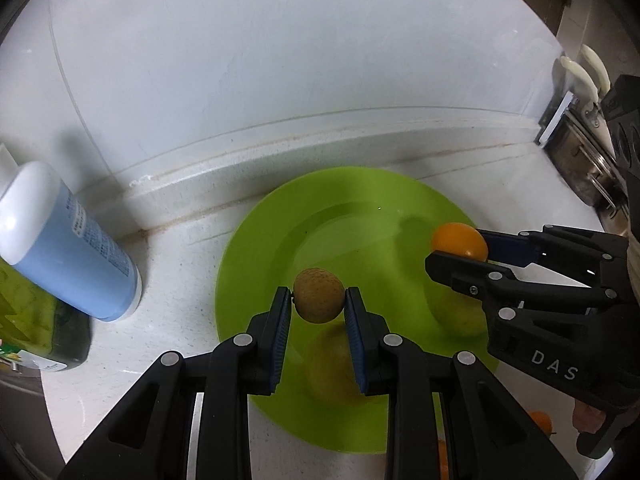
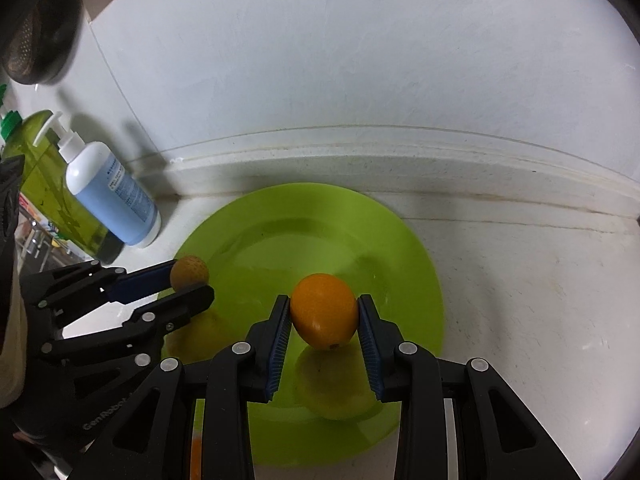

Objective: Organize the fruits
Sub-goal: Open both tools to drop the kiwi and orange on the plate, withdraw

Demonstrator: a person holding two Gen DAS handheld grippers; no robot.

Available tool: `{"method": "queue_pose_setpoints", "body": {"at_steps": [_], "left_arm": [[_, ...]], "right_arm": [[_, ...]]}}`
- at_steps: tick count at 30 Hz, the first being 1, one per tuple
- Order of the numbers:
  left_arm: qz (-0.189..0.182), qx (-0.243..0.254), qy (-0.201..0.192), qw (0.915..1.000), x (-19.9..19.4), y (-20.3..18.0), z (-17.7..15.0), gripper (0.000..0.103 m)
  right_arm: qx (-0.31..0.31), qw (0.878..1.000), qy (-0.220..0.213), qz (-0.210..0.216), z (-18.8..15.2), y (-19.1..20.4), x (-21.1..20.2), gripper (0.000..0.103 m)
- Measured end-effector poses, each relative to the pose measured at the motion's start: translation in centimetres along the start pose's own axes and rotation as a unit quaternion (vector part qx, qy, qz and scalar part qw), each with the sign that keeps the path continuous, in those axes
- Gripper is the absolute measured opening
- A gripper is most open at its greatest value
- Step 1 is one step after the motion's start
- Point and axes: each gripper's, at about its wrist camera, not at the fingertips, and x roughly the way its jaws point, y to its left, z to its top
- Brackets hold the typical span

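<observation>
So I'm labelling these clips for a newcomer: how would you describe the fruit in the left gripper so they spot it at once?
Find the lime-green plate on the white counter; two black grippers reach over it. The left gripper pinches a small round brown fruit above the plate. It is dull tan and rough-speckled, unlike the bigger, glossy orange fruit in the right gripper.

Brown fruit [image 1: 319, 295], orange fruit [image 2: 323, 311] above plate [image 1: 256, 248]

The plate [image 1: 256, 248] lay on the counter [image 2: 520, 280] near the wall [image 2: 320, 60]. A pump bottle [image 2: 114, 196] stood left of it. Above the plate hung a longan [image 1: 319, 295] left and a kumquat [image 2: 324, 312] right.
</observation>
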Motion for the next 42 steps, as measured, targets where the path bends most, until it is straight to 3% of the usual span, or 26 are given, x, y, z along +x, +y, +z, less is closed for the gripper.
{"method": "queue_pose_setpoints", "body": {"at_steps": [10,13,16,35,42], "left_arm": [[0.001,-0.009,0.004,1.0,0.4,0.0,0.4,0.028],[0.0,-0.009,0.001,1.0,0.3,-0.1,0.3,0.035],[0.003,-0.01,-0.007,0.9999,-0.3,-0.1,0.2,0.035],[0.016,-0.015,-0.088,0.9959,-9.8,-1.5,-2.8,0.048],[0.024,-0.007,-0.126,0.9917,-14.1,-2.6,-5.4,0.057]], "right_arm": [[-0.009,1.0,0.004,-0.002,0.3,0.8,0.9,0.035],[-0.011,1.0,0.003,0.002,0.1,0.9,0.8,0.035],[-0.011,1.0,0.0,0.0,-0.2,0.9,0.3,0.035],[-0.014,0.996,-0.086,0.007,-3.0,3.0,-8.4,0.035],[-0.012,0.993,-0.118,0.013,-5.6,4.3,-12.3,0.043]]}}
